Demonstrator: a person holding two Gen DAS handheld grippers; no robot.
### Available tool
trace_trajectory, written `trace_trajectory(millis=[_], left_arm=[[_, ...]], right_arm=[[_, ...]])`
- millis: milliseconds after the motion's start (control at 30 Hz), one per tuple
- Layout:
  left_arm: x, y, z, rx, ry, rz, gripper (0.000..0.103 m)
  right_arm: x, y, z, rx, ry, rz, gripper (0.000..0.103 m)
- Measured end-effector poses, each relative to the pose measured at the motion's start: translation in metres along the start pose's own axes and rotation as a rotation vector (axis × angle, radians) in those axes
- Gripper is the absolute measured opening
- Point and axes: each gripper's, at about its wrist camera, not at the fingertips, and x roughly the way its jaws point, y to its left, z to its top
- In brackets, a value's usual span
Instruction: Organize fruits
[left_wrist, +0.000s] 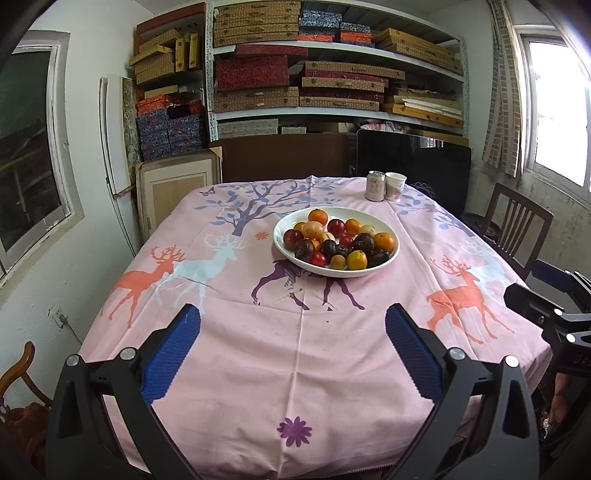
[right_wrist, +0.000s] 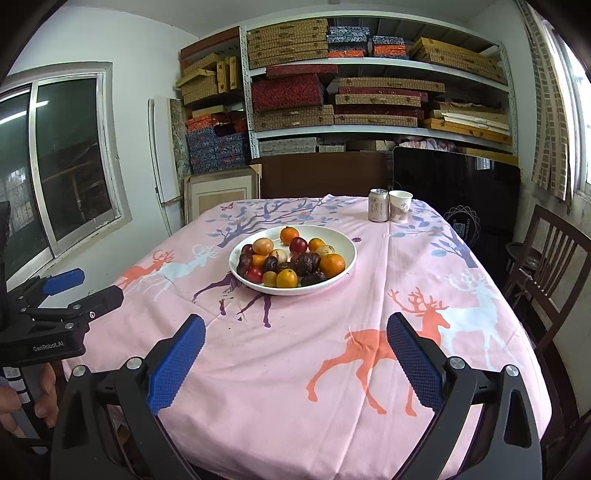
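Note:
A white bowl (left_wrist: 394, 254) sits mid-table on the pink deer-print cloth, filled with several mixed fruits: oranges (left_wrist: 384, 242), red plums (left_wrist: 336, 226) and dark wrinkled fruits (left_wrist: 363, 242). It also shows in the right wrist view (right_wrist: 349, 254). My left gripper (left_wrist: 293, 315) is open and empty, held over the table's near edge, well short of the bowl. My right gripper (right_wrist: 295, 325) is open and empty, also near the front edge. Each gripper shows at the side of the other's view.
A drink can (left_wrist: 376, 186) and a paper cup (left_wrist: 395, 186) stand at the table's far right. A wooden chair (right_wrist: 554, 266) stands on the right and another chair back (left_wrist: 22, 365) at the near left. Loaded shelves and a dark panel stand behind the table.

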Motion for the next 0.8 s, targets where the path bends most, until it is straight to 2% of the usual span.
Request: trace_trajectory(millis=[500, 800], left_arm=[[-0.052, -0.002, -0.012, 0.006, -0.049, 0.024, 0.098], [-0.065, -0.007, -0.016, 0.017, -0.056, 0.027, 0.098]], right_arm=[[-0.045, 0.015, -0.013, -0.018, -0.048, -0.003, 0.099], [-0.059, 0.013, -0.017, -0.017, -0.063, -0.010, 0.099]])
